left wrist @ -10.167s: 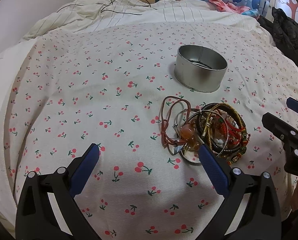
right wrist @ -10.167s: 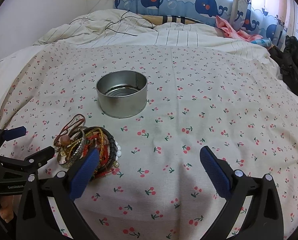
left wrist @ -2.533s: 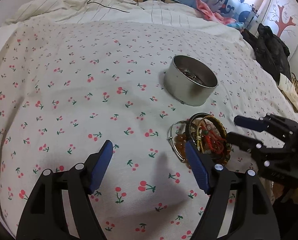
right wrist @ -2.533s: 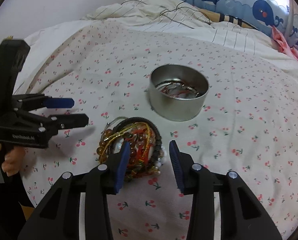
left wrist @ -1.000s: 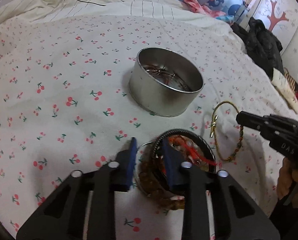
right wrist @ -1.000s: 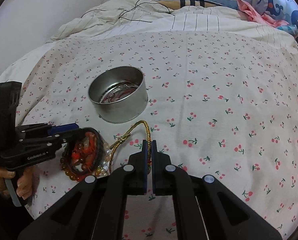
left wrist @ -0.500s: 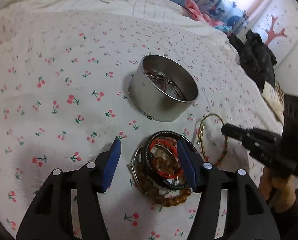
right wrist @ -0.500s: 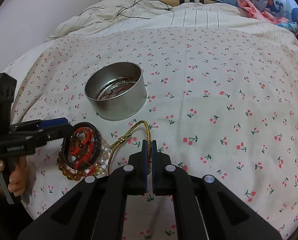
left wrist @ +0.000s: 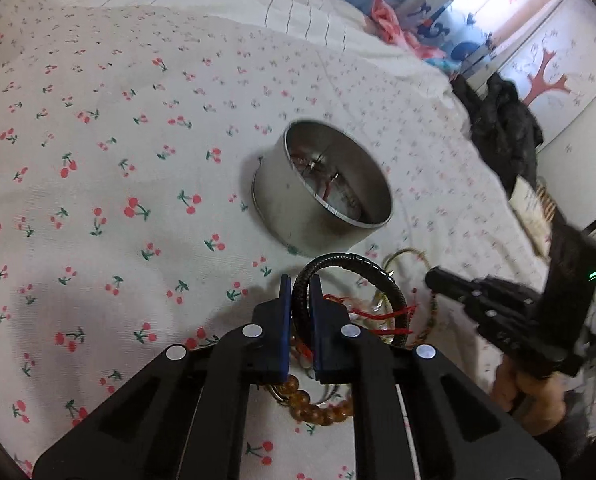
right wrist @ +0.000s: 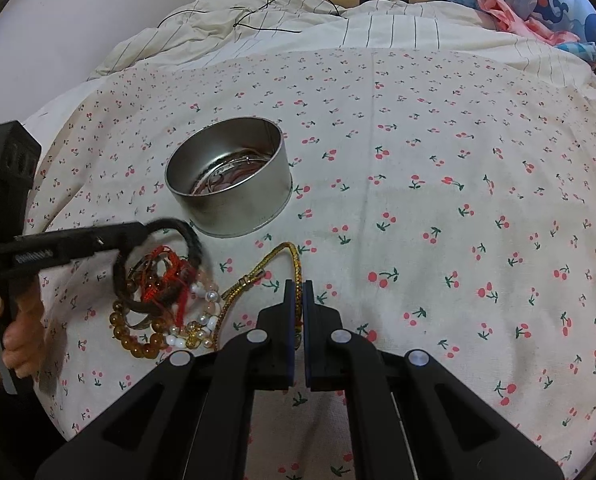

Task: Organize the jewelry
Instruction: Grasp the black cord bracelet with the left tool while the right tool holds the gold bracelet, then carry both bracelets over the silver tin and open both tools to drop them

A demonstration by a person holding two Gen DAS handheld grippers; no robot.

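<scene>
A round silver tin (left wrist: pixel 322 196) with a few bracelets inside stands on the cherry-print bedspread; it also shows in the right wrist view (right wrist: pixel 229 182). My left gripper (left wrist: pixel 298 284) is shut on a black braided bracelet (left wrist: pixel 350 264), lifted off the jewelry pile (right wrist: pixel 165 312) of amber beads, white beads and red cord. My right gripper (right wrist: pixel 296 286) is shut on a gold braided bracelet (right wrist: pixel 265 268), held just right of the pile, near the tin.
The cherry-print bedspread (right wrist: pixel 458 200) stretches wide to the right. A striped duvet with a black cable (right wrist: pixel 273 12) lies behind. Dark clothes (left wrist: pixel 506 128) sit at the bed's far right edge.
My left gripper has closed on the black bracelet and raised it from the pile. My right gripper stays shut on the gold bracelet, barely moved.
</scene>
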